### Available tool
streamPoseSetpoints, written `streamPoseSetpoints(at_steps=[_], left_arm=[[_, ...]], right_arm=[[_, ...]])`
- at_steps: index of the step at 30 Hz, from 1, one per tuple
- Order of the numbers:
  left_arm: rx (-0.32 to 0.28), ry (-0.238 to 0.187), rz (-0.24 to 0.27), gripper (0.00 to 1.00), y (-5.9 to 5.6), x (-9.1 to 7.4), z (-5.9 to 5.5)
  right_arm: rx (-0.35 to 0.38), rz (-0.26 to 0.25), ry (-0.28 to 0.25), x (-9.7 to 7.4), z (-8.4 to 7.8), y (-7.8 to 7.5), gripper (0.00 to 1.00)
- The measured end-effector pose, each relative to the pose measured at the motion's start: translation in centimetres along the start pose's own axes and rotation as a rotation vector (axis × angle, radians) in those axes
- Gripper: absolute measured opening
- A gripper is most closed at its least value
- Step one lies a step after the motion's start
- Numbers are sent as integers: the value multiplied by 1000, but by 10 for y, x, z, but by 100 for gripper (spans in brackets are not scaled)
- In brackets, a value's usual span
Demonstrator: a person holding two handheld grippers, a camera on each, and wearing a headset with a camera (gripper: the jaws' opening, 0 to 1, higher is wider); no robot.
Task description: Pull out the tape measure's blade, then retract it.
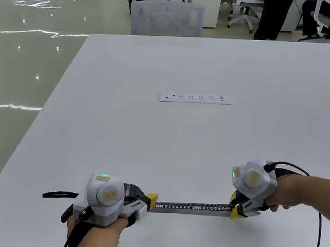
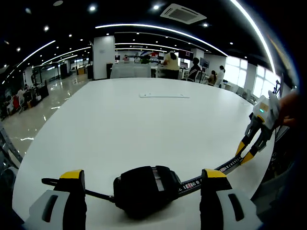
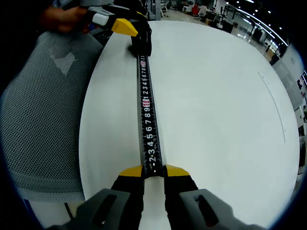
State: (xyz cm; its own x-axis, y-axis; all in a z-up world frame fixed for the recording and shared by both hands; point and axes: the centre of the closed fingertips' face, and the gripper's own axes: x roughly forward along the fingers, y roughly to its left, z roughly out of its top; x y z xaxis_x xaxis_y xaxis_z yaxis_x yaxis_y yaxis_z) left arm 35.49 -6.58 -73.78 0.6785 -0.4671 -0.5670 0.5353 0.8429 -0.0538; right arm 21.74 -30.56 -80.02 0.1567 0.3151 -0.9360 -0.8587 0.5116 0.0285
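Case (image 2: 146, 189) sits on table (image 1: 153, 145) between left gripper's (image 2: 143, 175) jaws, with a gap to each tip. Strap (image 2: 62, 184) trails off the case's left, past the left jaw. Blade (image 3: 146, 110) runs from the case's right side flat along the table to the right gripper (image 3: 153, 171), its end pinched between those jaws. Power strip (image 1: 194, 98) lies well ahead of the left gripper, mid-table. Chair (image 1: 166, 18) is beyond the table's far edge.

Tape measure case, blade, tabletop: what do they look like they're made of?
case: matte black with no glare, likely plastic or rubber overmould.
blade: thin dark strip with white printed numerals, probably coated steel.
tabletop: smooth white with a faint sheen, likely laminate.
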Motion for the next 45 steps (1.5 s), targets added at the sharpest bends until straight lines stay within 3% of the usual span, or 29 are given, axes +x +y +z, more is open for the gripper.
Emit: streamPoseSetpoints(at_steps=[7, 10, 13, 17, 22, 27, 36, 45], left_arm=[[0, 27, 6, 92, 0, 8, -8], [-81, 59, -30, 86, -5, 9, -15], [-95, 60, -27, 78, -4, 10, -15], [-118, 92, -48, 70, -15, 13, -22], [-95, 89, -26, 70, -11, 14, -21], [-90, 98, -7, 63, -6, 15, -23], [19, 136, -2, 62, -8, 14, -27], [6, 154, -11, 60, -7, 14, -28]], right_arm=[[39, -12, -1, 0, -1, 0, 14], [65, -11, -7, 0, 0, -1, 14], [75, -9, -5, 0, 0, -1, 14], [73, -7, 0, 0, -1, -1, 14], [81, -5, -7, -1, 0, -1, 13], [79, 0, -9, -1, 0, -1, 13], [87, -2, -12, -1, -1, -1, 13], [92, -7, -25, -1, -1, -1, 13]])
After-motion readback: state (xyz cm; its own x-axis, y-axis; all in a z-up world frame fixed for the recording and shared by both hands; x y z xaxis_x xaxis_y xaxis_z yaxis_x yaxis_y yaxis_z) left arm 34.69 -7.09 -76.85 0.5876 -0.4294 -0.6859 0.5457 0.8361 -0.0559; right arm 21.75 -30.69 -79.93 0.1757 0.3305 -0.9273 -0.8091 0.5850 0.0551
